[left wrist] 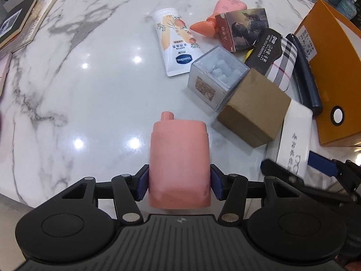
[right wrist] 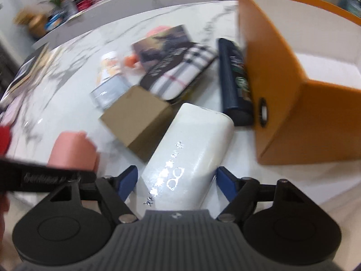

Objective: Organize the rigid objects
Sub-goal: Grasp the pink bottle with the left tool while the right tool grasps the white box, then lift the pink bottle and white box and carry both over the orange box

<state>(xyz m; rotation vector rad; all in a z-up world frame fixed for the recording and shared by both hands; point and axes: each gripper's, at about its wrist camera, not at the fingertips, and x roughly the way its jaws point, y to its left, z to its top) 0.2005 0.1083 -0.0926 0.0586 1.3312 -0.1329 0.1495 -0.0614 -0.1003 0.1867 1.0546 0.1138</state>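
Left gripper (left wrist: pixel 179 181) clamped on matte pink bottle (left wrist: pixel 179 160) above glossy marble table (left wrist: pixel 90 90). Right gripper (right wrist: pixel 176 180) straddling smooth white case (right wrist: pixel 189 153), contact unclear, beside open orange box (right wrist: pixel 282 103).

Left wrist view: bottle (left wrist: pixel 179 164) bottom centre; cardboard box (left wrist: pixel 252 110) right of it, tube (left wrist: pixel 176 43) above, books (left wrist: pixel 20 27) upper left.

White marble table (left wrist: pixel 90 90), grey veins. Books (left wrist: pixel 18 27) at 10 o'clock edge. Cluster from 1 to 3 o'clock — lotion tube (left wrist: pixel 176 43), clear plastic box (left wrist: pixel 216 76), brown carton (left wrist: pixel 252 110), white case (left wrist: pixel 293 135), dark navy tube (left wrist: pixel 306 76), orange box (left wrist: pixel 334 72) at the edge.
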